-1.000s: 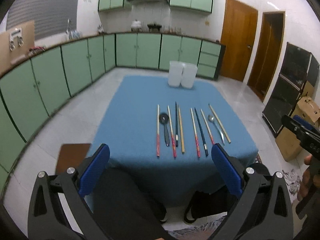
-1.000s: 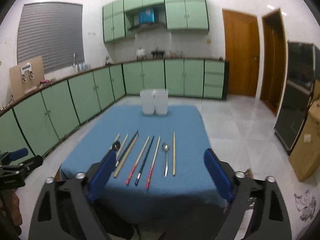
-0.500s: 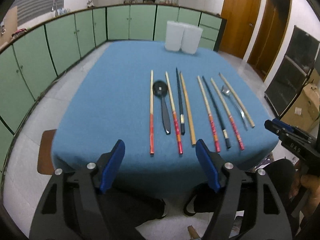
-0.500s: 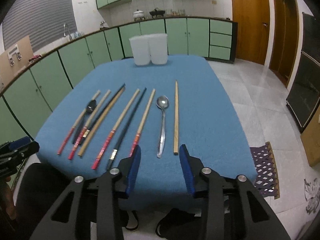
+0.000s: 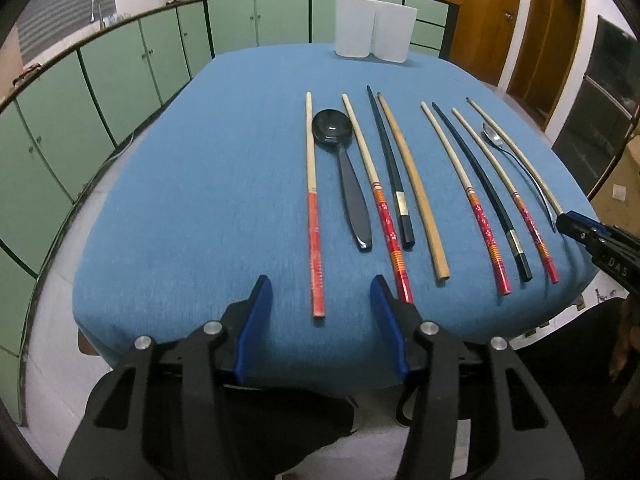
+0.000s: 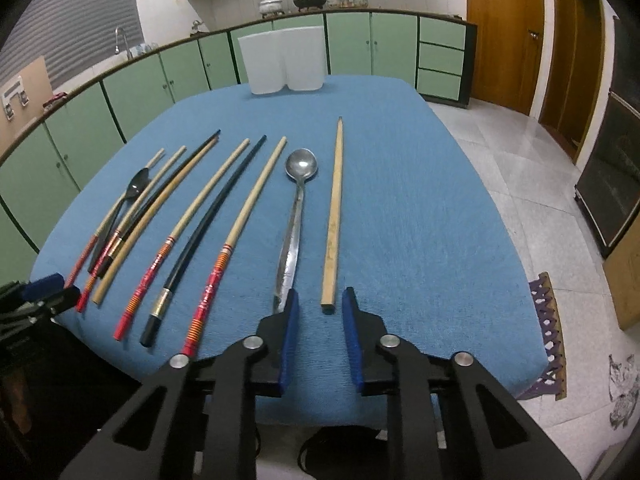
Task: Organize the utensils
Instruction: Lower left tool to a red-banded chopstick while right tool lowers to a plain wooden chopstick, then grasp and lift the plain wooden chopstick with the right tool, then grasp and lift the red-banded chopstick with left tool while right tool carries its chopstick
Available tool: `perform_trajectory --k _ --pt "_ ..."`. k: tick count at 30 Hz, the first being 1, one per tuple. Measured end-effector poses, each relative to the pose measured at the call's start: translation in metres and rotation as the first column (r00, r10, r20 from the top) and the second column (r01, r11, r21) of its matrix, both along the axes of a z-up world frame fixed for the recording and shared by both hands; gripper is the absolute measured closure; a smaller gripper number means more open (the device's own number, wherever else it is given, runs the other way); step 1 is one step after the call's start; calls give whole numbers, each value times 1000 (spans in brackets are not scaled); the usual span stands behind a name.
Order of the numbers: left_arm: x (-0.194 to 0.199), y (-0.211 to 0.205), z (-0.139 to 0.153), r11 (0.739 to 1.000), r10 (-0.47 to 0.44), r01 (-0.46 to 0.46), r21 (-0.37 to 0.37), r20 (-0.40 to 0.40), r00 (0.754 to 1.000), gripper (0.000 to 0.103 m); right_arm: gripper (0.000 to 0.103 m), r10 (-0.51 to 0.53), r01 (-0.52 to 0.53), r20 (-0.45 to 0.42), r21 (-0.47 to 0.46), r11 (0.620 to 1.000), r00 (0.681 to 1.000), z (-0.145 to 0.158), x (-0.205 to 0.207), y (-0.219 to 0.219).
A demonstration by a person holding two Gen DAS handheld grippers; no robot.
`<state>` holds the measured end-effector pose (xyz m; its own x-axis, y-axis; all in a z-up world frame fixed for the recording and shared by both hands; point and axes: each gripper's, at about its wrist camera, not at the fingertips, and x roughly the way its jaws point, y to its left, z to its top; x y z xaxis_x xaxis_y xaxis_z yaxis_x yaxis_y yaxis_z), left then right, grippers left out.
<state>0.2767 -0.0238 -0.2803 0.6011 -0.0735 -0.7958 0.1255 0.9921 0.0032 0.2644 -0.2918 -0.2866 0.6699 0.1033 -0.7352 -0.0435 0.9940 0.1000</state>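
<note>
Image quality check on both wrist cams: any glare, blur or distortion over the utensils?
Left wrist: heavy fisheye bowing of the chopsticks and blue tablecloth edge, a soft reflection in the black spoon bowl, dark vignette corners, sharp. Right wrist: a bright highlight on the metal spoon bowl, slight softness at the far-left utensils, the same barrel distortion.

Far ahead of the claw, a curved run of pale green cabinets (image 6: 352, 42) with a dark countertop lines the back wall. On it stand a white lidded pot (image 6: 272, 4) and a dark wok-like pan (image 6: 309, 1). Ahead and to the right are brown wooden doors (image 6: 498, 28), with a light tiled floor (image 6: 520, 168) below them. Low on the right lies a purple latticed mat (image 6: 548, 328).
</note>
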Motion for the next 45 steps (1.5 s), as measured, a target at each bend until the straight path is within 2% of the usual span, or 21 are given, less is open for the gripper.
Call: perform_trajectory --k 3,6,8,9,13,19,25,33,36,38,42,44,45 --pt "-4 -2 0 1000 -7 7 13 21 1000 58 89 -1 1 12 0 1000 1000 -1 2 -2" --pt "-6 -5 1 1000 -25 25 4 34 999 74 95 -3 3 17 3 1000 1000 -2 3 -5" --pt "-10 -4 3 999 -35 36 -16 32 999 92 96 3 -3 18 4 1000 1000 -1 3 -5" --pt "-12 -2 5 999 -37 38 -30 29 999 95 96 4 -4 17 7 1000 1000 0 3 -6" --pt "-15 2 20 997 -35 39 -72 53 998 96 96 8 -9 46 22 1000 999 16 -2 -8" --pt "-21 7 82 995 -42 58 -87 181 983 96 96 37 -37 149 -7 999 988 74 -9 -7" --pt "-3 14 139 991 -53 85 -102 282 958 97 96 67 -65 240 -17 998 968 136 5 -7" --pt "35 28 175 983 -47 99 -156 310 949 97 96 129 -122 276 -42 992 952 181 46 0" --pt "24 43 163 983 -13 65 -172 288 958 92 96 125 -123 274 -26 992 954 180 51 0" --pt "14 47 144 987 0 41 -157 254 967 76 96 123 -123 280 -18 992 952 176 49 0" --pt "-5 49 86 988 20 -1 -153 123 992 73 96 117 -120 290 -7 993 950 173 44 -1" --pt "-13 47 59 993 44 -35 -115 75 996 62 96 112 -118 288 2 993 951 174 45 -4" --pt "-15 48 49 993 54 -47 -104 59 997 59 96 111 -118 287 8 993 952 175 45 -6"
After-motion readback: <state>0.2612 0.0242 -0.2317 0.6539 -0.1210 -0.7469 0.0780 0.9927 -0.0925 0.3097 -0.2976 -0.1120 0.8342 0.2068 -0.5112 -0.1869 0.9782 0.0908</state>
